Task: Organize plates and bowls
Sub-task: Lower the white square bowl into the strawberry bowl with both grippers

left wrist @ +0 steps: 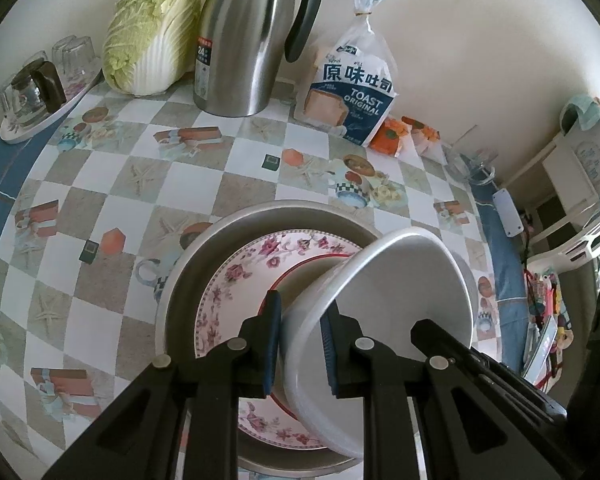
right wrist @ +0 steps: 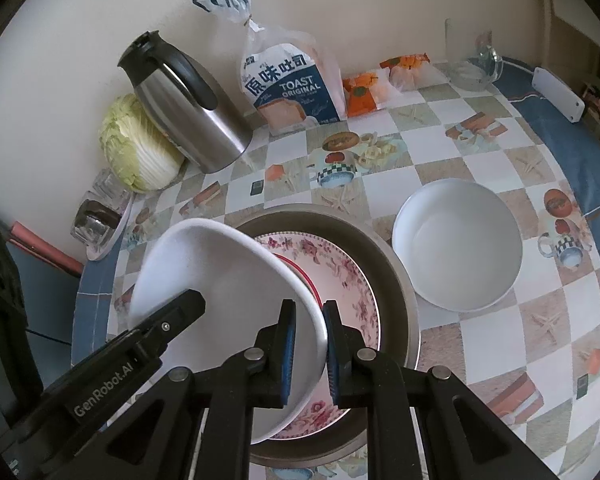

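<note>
Above the floral-rimmed plate (right wrist: 352, 280) in the grey metal basin (right wrist: 392, 276), both the left gripper (left wrist: 298, 344) and the right gripper (right wrist: 310, 350) pinch opposite rims of the tilted white bowl (right wrist: 220, 280); a second white bowl (right wrist: 458, 244) sits just right of the basin.

The tilted white bowl (left wrist: 384, 304) covers the right part of the red-rimmed plate (left wrist: 300, 270) and of the floral plate (left wrist: 236, 276) beneath it. The metal basin (left wrist: 188, 276) is masked along its near rim by the left gripper (left wrist: 299, 344). The kettle (left wrist: 252, 36) is cut off at the lid by the top edge. The cabbage (right wrist: 136, 148) is partly hidden behind the kettle. The glasses (left wrist: 32, 84) on the tray are too distorted to count.
</note>
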Available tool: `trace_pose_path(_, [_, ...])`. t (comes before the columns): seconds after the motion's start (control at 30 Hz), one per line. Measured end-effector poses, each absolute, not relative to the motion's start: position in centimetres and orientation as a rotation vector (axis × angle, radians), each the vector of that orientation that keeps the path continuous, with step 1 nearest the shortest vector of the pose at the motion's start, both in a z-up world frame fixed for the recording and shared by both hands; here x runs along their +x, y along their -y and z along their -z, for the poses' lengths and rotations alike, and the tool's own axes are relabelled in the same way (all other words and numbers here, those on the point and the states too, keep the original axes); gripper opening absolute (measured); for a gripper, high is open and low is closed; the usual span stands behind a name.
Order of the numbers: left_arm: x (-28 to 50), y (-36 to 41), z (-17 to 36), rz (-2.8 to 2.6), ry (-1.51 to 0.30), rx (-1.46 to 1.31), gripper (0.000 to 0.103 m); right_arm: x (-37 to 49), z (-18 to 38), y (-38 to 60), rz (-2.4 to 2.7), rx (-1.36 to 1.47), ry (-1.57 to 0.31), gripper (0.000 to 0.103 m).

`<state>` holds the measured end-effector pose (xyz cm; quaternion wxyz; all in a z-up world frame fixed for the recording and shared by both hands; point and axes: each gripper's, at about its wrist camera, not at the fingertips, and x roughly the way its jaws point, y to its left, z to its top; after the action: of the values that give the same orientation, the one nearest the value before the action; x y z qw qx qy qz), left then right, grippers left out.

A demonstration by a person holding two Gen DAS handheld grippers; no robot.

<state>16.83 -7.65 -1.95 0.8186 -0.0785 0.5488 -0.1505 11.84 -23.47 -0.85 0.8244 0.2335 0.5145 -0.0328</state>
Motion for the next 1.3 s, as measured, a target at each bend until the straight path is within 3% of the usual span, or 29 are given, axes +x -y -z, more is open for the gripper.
trace_pose_path(1.3, [16.9,6.5,1.0,0.31,-1.144,-0.173,0.02,12.1,0.0,23.2,0.065,0.456,-1.073,0.016])
